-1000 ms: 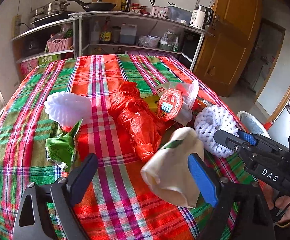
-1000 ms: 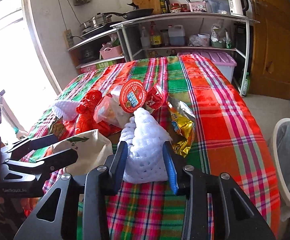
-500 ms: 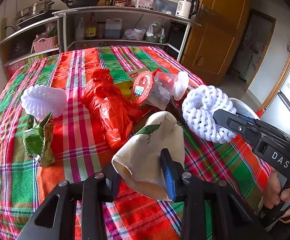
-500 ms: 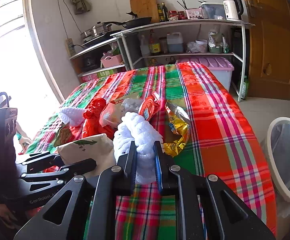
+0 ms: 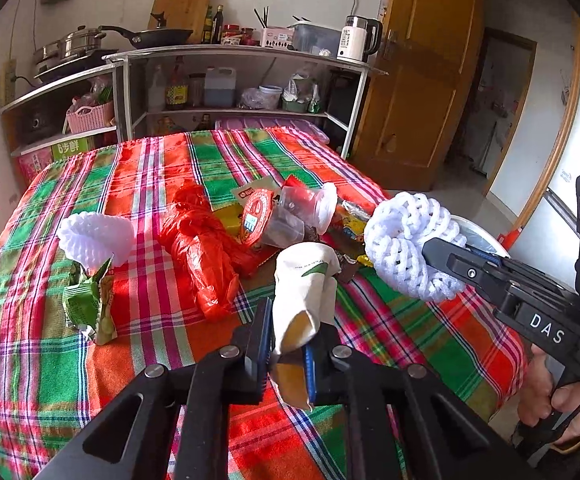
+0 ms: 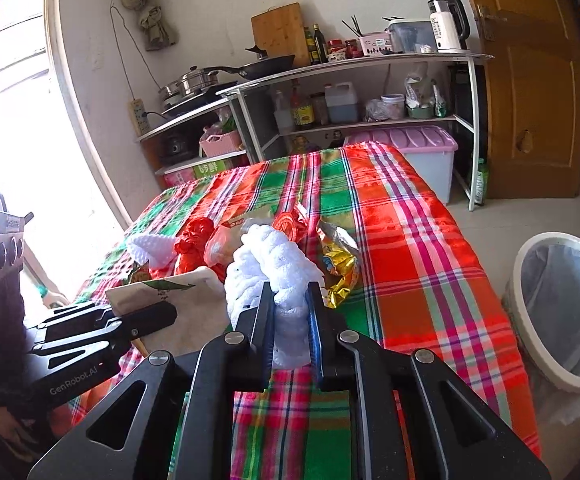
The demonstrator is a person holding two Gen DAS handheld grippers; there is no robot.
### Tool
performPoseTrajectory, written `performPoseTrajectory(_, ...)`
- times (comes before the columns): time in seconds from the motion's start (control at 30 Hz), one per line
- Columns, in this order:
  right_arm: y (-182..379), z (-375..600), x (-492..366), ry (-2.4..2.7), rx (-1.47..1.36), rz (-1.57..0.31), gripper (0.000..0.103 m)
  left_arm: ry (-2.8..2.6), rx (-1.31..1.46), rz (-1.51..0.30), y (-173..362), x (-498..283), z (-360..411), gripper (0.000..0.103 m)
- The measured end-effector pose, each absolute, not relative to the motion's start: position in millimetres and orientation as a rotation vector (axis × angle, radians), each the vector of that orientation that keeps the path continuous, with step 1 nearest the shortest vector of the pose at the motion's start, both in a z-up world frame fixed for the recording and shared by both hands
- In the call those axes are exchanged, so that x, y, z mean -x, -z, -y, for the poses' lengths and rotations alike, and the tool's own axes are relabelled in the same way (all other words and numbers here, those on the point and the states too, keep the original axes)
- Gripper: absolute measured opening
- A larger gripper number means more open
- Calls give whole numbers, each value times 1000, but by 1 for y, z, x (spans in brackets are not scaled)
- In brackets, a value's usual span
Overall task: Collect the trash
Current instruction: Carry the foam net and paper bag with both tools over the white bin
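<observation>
My left gripper [image 5: 288, 344] is shut on a cream paper cup [image 5: 303, 292], squashed flat and lifted above the plaid table [image 5: 150, 168]. My right gripper [image 6: 291, 320] is shut on a white foam fruit net [image 6: 274, 268], also held off the table; the net also shows in the left wrist view [image 5: 405, 246]. On the table lie a red plastic bag [image 5: 202, 248], a second white foam net [image 5: 94, 236], a green snack wrapper [image 5: 88, 304], a clear cup with a red lid [image 5: 282, 216] and a gold wrapper [image 6: 337, 268].
A white trash bin with a clear liner [image 6: 561, 312] stands on the floor to the right of the table. Kitchen shelves [image 5: 230, 80] with pots and bottles stand behind the table. A wooden door [image 5: 421, 80] is at the back right.
Both grippers have closed tighter and risen with their loads. The paper cup is now crushed flat in the left gripper; the right gripper has lifted the foam net higher.
</observation>
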State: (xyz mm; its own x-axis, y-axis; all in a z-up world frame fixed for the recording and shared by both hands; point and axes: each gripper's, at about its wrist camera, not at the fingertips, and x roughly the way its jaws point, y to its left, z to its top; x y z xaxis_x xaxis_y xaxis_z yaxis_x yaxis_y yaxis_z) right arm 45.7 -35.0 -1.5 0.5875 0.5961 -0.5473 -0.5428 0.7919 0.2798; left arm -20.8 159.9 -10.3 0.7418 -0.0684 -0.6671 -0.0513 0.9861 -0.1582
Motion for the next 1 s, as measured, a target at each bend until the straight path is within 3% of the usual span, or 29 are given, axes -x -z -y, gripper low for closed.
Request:
performPoseTrajectory(0.7, -37, 169, -62, -341, -140, -555, 15, 224, 79, -618, -40, -38, -57, 14)
performPoseTrajectory(1.0, -34, 224, -78, -187, -138, -572, 15, 363, 41, -654, -35, -83, 12, 14)
